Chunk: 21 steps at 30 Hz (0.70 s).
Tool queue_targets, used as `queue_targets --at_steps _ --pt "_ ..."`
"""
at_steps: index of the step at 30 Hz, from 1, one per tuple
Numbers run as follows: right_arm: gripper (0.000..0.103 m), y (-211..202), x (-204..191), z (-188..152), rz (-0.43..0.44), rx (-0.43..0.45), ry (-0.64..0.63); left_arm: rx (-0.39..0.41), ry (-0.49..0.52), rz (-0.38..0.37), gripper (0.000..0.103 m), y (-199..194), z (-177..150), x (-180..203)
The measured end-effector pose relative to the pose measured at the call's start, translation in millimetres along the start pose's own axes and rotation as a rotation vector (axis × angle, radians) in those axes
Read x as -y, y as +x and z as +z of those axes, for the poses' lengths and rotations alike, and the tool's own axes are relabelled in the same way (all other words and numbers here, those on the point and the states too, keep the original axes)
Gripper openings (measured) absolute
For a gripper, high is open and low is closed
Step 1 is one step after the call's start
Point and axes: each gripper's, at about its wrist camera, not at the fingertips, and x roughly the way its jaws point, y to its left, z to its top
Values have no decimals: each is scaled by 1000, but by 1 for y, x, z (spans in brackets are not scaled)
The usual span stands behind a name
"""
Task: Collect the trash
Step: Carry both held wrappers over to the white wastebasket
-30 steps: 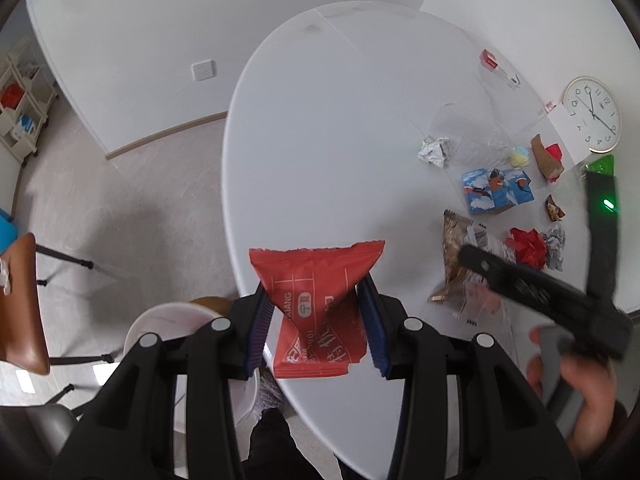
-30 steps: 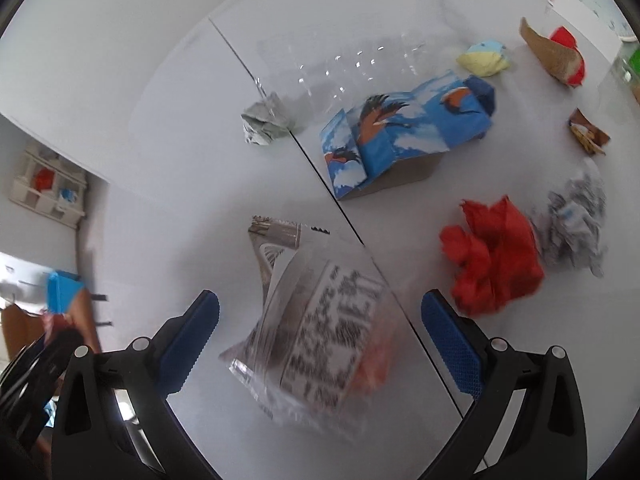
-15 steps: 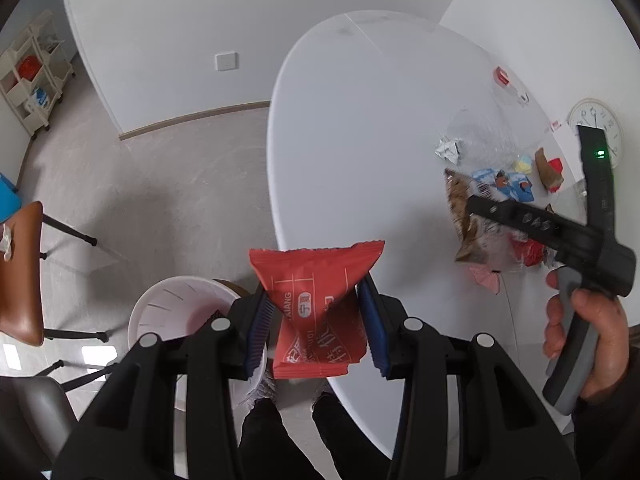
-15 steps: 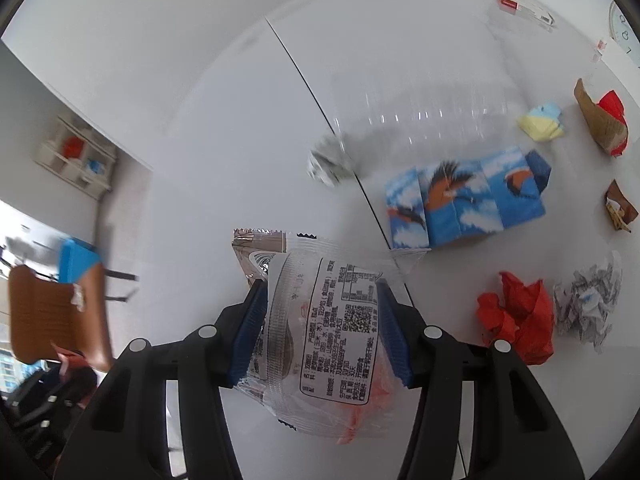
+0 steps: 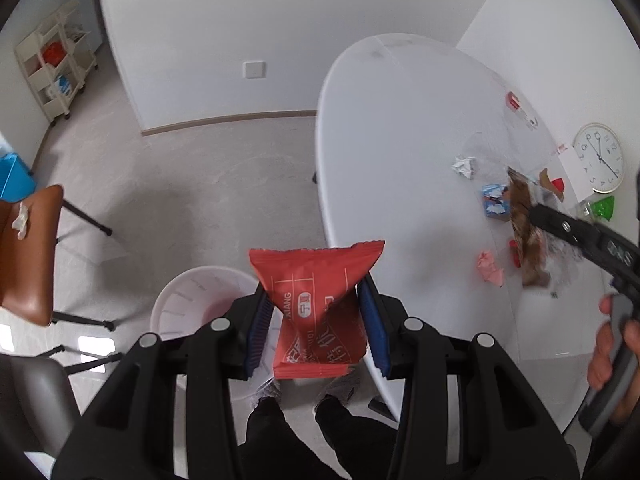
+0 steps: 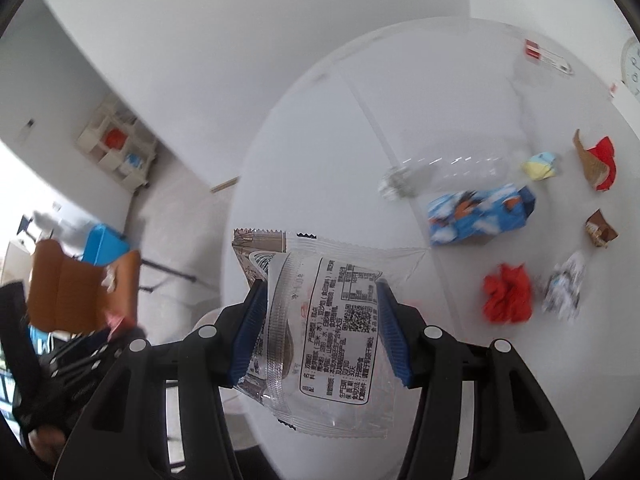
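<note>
the right hand-held gripper (image 6: 320, 332), wide open a second ago, now clamps two wrappers (image 6: 320, 320) clear of the counter (image 6: 460, 100); the left hand-held gripper (image 5: 316, 328) grips a red packet (image 5: 316, 304) near the bin (image 5: 192, 300).

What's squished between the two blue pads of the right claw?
A clear plastic wrapper with black print, with a brown wrapper tucked behind it. The right wrist view shows both held in the right claw.

Two grippers (image 5: 316, 328), three held wrappers (image 6: 320, 320), one bin (image 5: 192, 300).

The left gripper (image 5: 316, 326) pinches a red wrapper (image 5: 316, 304) above a white bin (image 5: 192, 304). Scraps lie on the white table (image 5: 400, 160) beside it.
</note>
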Motion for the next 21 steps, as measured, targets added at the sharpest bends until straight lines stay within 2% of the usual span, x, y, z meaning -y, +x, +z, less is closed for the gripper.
queue_targets --at_steps 4,10,16,21 --pt "55 -3 -36 -23 52 -36 -65 0 -47 31 41 -11 -12 -27" --pt "55 12 -105 -47 85 -85 -258 9 -108 77 41 -28 -30 -71" --pt "55 62 -176 -79 139 -173 -435 7 -185 129 41 -42 -49 -124" --pt "56 113 -223 -113 148 -234 -557 -27 -224 175 41 -36 -71 -170"
